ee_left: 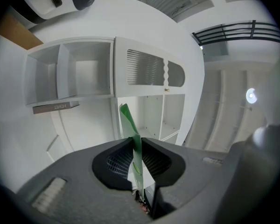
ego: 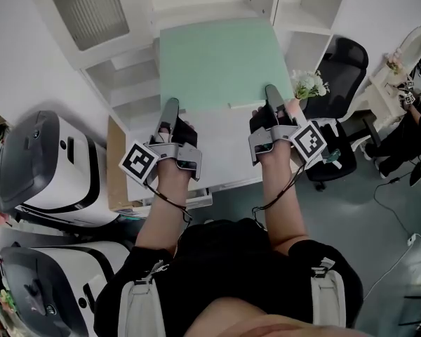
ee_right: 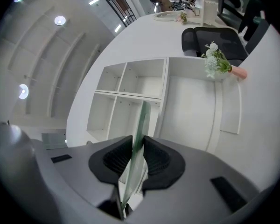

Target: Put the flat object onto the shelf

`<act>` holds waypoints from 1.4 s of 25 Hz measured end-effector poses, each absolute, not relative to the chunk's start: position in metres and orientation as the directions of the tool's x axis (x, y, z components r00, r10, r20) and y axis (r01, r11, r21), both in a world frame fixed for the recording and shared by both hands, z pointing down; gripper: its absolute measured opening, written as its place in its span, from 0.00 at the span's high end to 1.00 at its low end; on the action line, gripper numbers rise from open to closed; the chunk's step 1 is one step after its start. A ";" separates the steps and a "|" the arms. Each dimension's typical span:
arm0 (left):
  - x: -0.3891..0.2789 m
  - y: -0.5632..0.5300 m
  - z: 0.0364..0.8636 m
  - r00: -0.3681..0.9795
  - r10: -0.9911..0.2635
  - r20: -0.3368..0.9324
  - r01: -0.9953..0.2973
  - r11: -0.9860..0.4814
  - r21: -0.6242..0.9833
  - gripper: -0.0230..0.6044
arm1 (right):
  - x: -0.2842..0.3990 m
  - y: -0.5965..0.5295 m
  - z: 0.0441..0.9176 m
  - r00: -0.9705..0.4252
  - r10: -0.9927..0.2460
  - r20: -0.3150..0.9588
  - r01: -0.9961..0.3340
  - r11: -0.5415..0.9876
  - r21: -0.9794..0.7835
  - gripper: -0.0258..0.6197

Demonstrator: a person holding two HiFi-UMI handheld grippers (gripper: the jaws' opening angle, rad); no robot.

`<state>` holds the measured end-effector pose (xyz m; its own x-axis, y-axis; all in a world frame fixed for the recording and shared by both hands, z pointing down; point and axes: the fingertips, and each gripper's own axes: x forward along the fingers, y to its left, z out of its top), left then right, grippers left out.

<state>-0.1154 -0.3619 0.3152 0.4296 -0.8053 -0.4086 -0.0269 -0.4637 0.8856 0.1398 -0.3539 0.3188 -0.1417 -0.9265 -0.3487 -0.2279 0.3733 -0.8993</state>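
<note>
In the head view the left gripper [ego: 170, 111] and the right gripper [ego: 272, 95] each hold the near edge of the pale green flat object [ego: 217, 58], which is off the bench and over the white shelf [ego: 130, 90]. In the left gripper view the fingers [ee_left: 113, 162] are closed on the flat object [ee_left: 132, 134], seen edge-on between them and reaching toward the shelf [ee_left: 84, 73]. In the right gripper view the fingers [ee_right: 159, 160] likewise pinch the flat object [ee_right: 140, 129], with the shelf [ee_right: 130, 85] beyond.
</note>
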 end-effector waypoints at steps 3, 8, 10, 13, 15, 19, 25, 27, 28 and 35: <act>-0.104 -0.374 0.308 0.398 -0.814 -0.423 -0.032 -0.473 0.881 0.88 | 0.150 -0.375 0.313 -0.186 -0.916 -0.356 -0.208 0.390 -0.897 0.85; -0.088 -0.397 0.307 0.346 -0.844 -0.410 -0.060 -0.456 0.888 0.88 | 0.168 -0.408 0.313 -0.239 -0.911 -0.337 -0.204 0.386 -0.900 0.85; -0.088 -0.396 0.305 0.334 -0.847 -0.414 -0.066 -0.460 0.886 0.88 | 0.167 -0.412 0.312 -0.250 -0.906 -0.341 -0.198 0.392 -0.898 0.85; -0.087 -0.395 0.306 0.322 -0.851 -0.415 -0.077 -0.460 0.884 0.88 | 0.168 -0.418 0.313 -0.262 -0.900 -0.349 -0.180 0.401 -0.898 0.85; -0.087 -0.395 0.307 0.317 -0.856 -0.409 -0.085 -0.455 0.886 0.88 | 0.168 -0.420 0.313 -0.267 -0.895 -0.357 -0.171 0.408 -0.897 0.85; -0.085 -0.402 0.307 0.295 -0.865 -0.407 -0.088 -0.448 0.890 0.88 | 0.169 -0.430 0.312 -0.283 -0.886 -0.368 -0.149 0.419 -0.896 0.85; -0.094 -0.392 0.307 0.267 -0.871 -0.412 -0.087 -0.448 0.890 0.87 | 0.161 -0.422 0.316 -0.299 -0.880 -0.370 -0.140 0.424 -0.895 0.84; -0.093 -0.397 0.306 0.258 -0.877 -0.406 -0.082 -0.438 0.895 0.87 | 0.162 -0.426 0.316 -0.301 -0.882 -0.362 -0.141 0.417 -0.898 0.83; -0.090 -0.407 0.303 0.252 -0.882 -0.399 -0.080 -0.430 0.899 0.87 | 0.165 -0.436 0.314 -0.303 -0.885 -0.354 -0.141 0.409 -0.902 0.83; -0.085 -0.444 0.295 0.236 -0.903 -0.359 -0.070 -0.384 0.921 0.87 | 0.169 -0.474 0.309 -0.305 -0.901 -0.310 -0.135 0.363 -0.922 0.83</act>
